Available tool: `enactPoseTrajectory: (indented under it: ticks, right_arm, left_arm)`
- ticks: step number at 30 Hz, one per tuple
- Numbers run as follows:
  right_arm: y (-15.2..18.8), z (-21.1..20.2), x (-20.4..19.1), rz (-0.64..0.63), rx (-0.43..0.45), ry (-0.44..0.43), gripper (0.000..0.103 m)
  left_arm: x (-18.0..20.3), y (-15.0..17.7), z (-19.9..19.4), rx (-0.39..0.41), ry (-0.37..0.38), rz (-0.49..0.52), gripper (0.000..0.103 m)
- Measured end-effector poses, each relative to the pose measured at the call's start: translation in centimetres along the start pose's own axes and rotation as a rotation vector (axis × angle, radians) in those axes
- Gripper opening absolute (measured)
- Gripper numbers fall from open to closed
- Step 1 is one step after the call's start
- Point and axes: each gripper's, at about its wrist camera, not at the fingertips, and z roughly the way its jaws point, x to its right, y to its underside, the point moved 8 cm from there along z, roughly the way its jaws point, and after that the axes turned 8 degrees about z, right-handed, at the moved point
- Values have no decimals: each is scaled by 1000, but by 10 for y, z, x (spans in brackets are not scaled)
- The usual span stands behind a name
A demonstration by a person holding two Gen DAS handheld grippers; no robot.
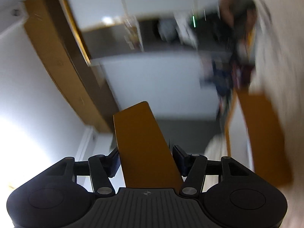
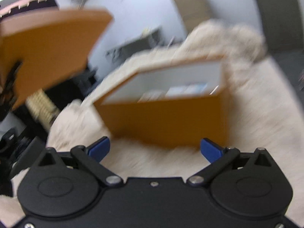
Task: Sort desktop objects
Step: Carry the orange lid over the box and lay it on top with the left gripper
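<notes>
My left gripper [image 1: 145,157] is shut on a flat orange lid [image 1: 142,142], which stands up between its blue pads and is raised off the surface. The same lid shows at the upper left of the right wrist view [image 2: 51,49], held up in the air. An open orange box [image 2: 171,104] with a pale inside and some small items in it sits on the fluffy cream cover [image 2: 256,114]; its edge shows at the right of the left wrist view [image 1: 266,133]. My right gripper [image 2: 154,148] is open and empty, just in front of the box. Both views are blurred.
A brown door or panel [image 1: 57,57] and white walls fill the left wrist view. Dark equipment [image 2: 11,142] stands at the left of the cream cover. A dark desk [image 2: 136,43] with clutter lies beyond the box.
</notes>
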Motion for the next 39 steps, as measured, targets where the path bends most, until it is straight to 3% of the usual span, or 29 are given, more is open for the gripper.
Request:
enactPoseTrajectory:
  ticks: [4,7,9,10,13,16,17,18,19,22,23,26,27,32,34,36,39]
  right_arm:
    - [-33,-42,53,65,144,118,103]
    - [-40,-61,81,62,190,196,103]
    - [-42,-69,93,63,208,232,103]
    - [-44,-73,101,68,217,254,103]
    - [-46,-79,117,100,231,274,103]
    - [-43,-73,122,116,215,259,103]
    - [-42,-70,122,115,207,252,103]
    - [-42,-72,123,114,204,256,99]
    - [-40,-66,124,105,193,275,103]
    - [-31,-50,126,97,152,262,103]
    - [-30,-48,125,104,142,255,103]
    - [-27,-46,120,92,127,233,103]
    - [-26,-45,118,94,116,213,103]
    - [-23,-43,101,105,79,106,103]
    - [-16,-42,79,22,52,40,103]
    - [-11,-41,66,-41,39,19,103]
    - [10,-33,38,-241,10,10,103]
  left_arm:
    - [-18,-36,-6,150,-39,-130,53]
    - [-43,-56,-21,281,-76,-340,53]
    - [-59,-53,-34,368,-104,-520,54]
    - [-63,-42,-41,421,-128,-659,54]
    - [-57,-17,-46,430,-158,-883,59]
    - [-11,34,-31,291,-147,-1118,64]
    - [17,57,-20,144,-162,-1167,62]
    - [39,75,-15,35,-181,-1202,61]
    - [59,91,-12,-57,-200,-1232,61]
    - [98,110,-19,-196,-204,-1239,61]
    - [101,108,-22,-214,-192,-1219,64]
    - [91,99,-32,-243,-166,-1214,100]
    - [88,99,-35,-246,-162,-1229,103]
    - [77,106,-44,-341,-31,-1272,103]
    - [73,115,-49,-334,5,-1253,103]
    - [71,114,-66,-306,42,-1243,103]
    - [83,117,-87,-323,115,-1248,103]
